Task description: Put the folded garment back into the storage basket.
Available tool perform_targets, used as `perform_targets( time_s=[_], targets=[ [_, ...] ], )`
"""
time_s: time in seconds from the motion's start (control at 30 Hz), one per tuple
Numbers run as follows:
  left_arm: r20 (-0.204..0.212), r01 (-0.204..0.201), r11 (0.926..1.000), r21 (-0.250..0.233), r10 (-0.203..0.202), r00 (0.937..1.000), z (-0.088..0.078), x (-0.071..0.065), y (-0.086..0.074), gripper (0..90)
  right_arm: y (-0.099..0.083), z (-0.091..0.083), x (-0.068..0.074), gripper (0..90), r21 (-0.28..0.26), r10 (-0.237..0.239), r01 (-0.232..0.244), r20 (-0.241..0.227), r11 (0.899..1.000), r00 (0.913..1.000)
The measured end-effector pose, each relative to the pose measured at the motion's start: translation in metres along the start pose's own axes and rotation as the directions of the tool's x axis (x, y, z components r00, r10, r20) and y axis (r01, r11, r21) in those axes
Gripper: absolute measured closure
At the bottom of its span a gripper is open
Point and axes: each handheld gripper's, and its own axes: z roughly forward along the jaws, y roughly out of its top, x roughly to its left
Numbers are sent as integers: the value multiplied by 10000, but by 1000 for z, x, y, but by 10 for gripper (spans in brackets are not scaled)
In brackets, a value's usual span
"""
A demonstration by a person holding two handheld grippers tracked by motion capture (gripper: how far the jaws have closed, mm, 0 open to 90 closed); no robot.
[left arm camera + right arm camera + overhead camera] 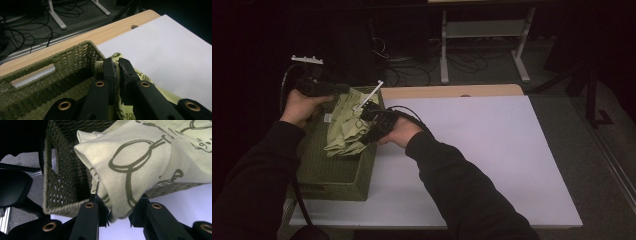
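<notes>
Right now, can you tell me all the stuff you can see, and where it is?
Cloth: one, pale green with dark print, lifted over the basket, pinched by both grippers.
Basket: one, green woven, on the table's left side.
Table: one, white top with a wooden far edge.
Table frame: one, white, on the floor behind.
Cables: several, black, on the floor behind.
Left gripper: black, shut on cloth.
Right gripper: black, shut on cloth.
Sleeves: two, black.

White table top [492,150], wooden edge strip [447,91], floor cables [412,70], desk frame [484,30]
</notes>
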Motion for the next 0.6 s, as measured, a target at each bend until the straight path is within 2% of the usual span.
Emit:
perform_targets(
  time_s=[0.23,0.6],
  targets=[
    [-116,166,9998,59,-165,9998,2,9,-9,839,6,20,1,718,144,-59,59,-1,9999,10000],
    [-261,316,9993,213,-311,9992,4,17,-21,839,13,42,5,708,341,-198,196,37,9992,9998]
  ],
)
